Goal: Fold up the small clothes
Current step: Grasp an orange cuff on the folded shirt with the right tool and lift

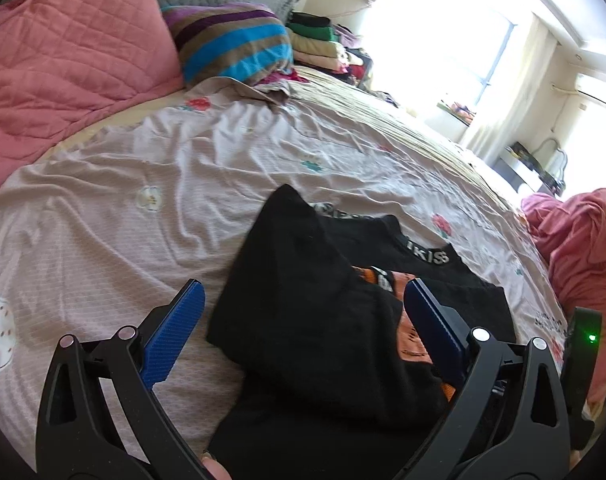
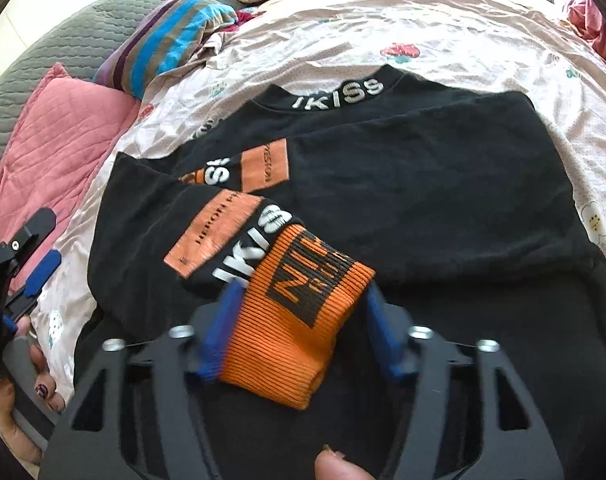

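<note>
Evidently the black sweatshirt [image 2: 423, 184] lies spread on the bed [image 2: 443, 28], collar toward the far side where the folded stacks sit, hem toward the person. Both sleeves already lie folded across its body. The orange ribbed cuff [image 2: 303, 320] of one sleeve sits between the blue pads of the right gripper [image 2: 303, 312], which has narrowed around it. The left pad touches the knit, while a sliver of gap shows at the right pad, so a firm hold cannot be confirmed.

The left gripper [image 1: 303, 320] stands wide and holds nothing, hovering over the near left part of the garment with the cloth below its span. In the right wrist view it shows off the garment's left edge, with a hand [image 2: 27, 392] on its handle.

The sweatshirt looks like soft, fairly thick knit: light, limp and not fragile, but it will sag and drag its lower layers if lifted by one point. The ribbed cuff is denser and gives the pads a good bite. For the fold of the body, the better hold would likely be at the two hem corners or along a side seam, pinching all layers together so the tucked sleeves stay in place.
</note>
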Available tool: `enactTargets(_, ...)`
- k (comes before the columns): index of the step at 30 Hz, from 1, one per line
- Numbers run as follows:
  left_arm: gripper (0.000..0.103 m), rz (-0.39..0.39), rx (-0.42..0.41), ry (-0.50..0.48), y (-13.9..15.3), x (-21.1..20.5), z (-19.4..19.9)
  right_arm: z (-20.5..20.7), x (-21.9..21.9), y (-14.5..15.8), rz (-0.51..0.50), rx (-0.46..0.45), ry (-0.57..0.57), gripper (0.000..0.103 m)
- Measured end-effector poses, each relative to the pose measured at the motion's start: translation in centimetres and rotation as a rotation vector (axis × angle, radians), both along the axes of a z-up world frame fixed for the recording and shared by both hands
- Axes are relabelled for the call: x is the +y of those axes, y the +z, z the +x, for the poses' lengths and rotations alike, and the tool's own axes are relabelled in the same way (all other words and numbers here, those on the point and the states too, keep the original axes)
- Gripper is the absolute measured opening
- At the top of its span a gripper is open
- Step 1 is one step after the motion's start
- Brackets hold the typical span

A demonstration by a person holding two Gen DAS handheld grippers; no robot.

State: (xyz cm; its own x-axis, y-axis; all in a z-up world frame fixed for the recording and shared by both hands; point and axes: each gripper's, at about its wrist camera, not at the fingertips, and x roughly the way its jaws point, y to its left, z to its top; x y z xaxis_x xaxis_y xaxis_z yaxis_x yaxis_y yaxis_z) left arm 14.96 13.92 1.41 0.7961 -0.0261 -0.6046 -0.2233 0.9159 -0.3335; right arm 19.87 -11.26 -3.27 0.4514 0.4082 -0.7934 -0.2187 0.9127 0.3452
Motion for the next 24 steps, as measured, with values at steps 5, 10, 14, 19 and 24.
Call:
enactTargets(5, 0.093, -0.004, -0.013, 0.012, 0.1, 0.5, -0.5, -0.1, 1.0, 2.6, -0.006, -0.101, 0.054, 0.014)
enactTargets(10, 0.093, -0.026, -0.011, 0.042, -0.1, 1.5, -0.8, 0.6, 1.1, 6.6, -0.006, -0.229, 0.110, 0.013)
enactTargets(14, 0.093, -0.051, -0.009, 0.062, -0.2, 2.1, -1.1, 1.5, 0.6, 9.0, -0.051, -0.314, 0.128, 0.013)
enactTargets(19, 0.093, -0.053, -0.008, 0.066, 0.0, 2.2, -1.1, 2.3, -2.0, 10.0, -0.088, -0.351, 0.083, 0.013)
enactTargets(24, 0.093, -0.043, 0.004, 0.061, 0.3, 2.0, -0.7, 2.7, -4.6, 9.3, -0.107, -0.342, 0.031, 0.013)
